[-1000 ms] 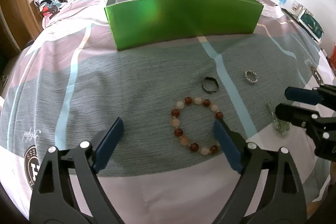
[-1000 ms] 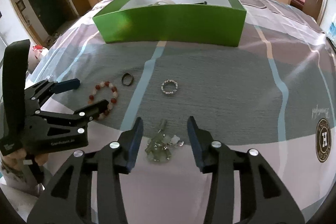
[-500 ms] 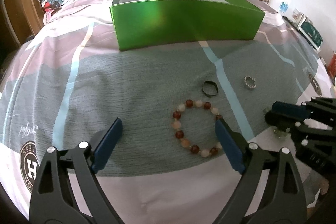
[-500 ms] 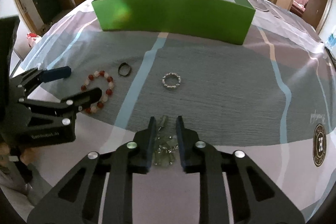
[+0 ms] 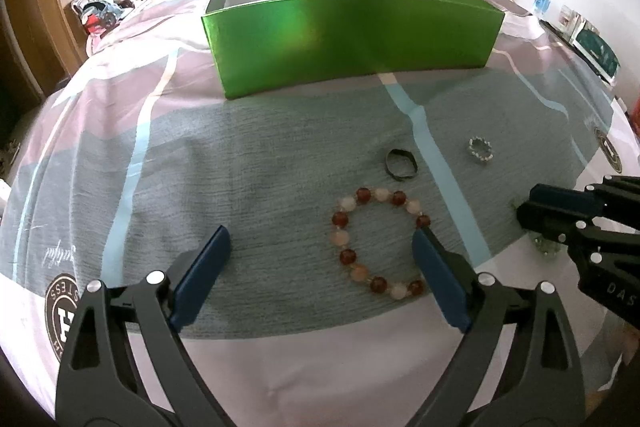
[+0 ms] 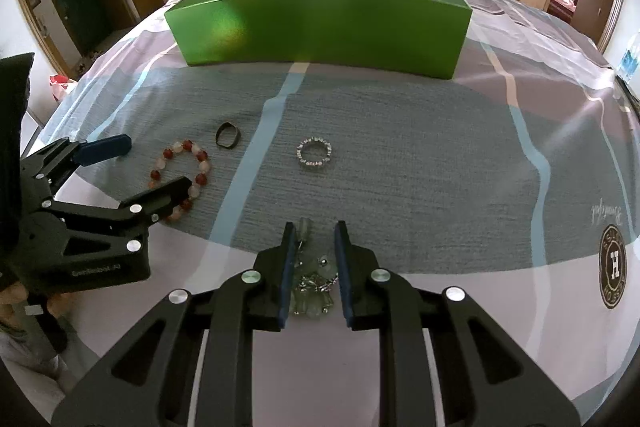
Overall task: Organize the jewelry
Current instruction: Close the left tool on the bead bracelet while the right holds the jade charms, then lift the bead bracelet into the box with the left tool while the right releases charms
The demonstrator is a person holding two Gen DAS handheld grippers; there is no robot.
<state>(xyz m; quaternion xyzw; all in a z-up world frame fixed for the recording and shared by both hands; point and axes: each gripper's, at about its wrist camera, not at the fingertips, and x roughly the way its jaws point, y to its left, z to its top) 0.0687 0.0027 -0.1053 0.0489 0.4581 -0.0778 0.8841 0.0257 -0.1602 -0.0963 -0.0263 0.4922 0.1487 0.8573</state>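
A: On the patterned cloth of the desk (image 6: pixel 400 155), near its front edge, the right claw (image 6: pixel 312 259) has just been closing, and its pads now grip a pale green beaded piece (image 6: pixel 314 283) bunched between them.

B: And the left claw (image 5: pixel 320 247)?

A: Released — jaws spread wide over the red-and-white bead bracelet (image 5: pixel 376 239), gripping nothing.

B: How will that green piece handle?

A: Light and limp, I'd judge — loose beads and small metal links that sag and swing once lifted. Pinching the thick middle of the bunch looks safest; a single dangling bead could slip out.

B: The rest?

A: A dark ring (image 6: pixel 228 135) and a sparkly ring (image 6: pixel 315 153) lie apart on the cloth, with the green box (image 6: pixel 320 27) well beyond them.
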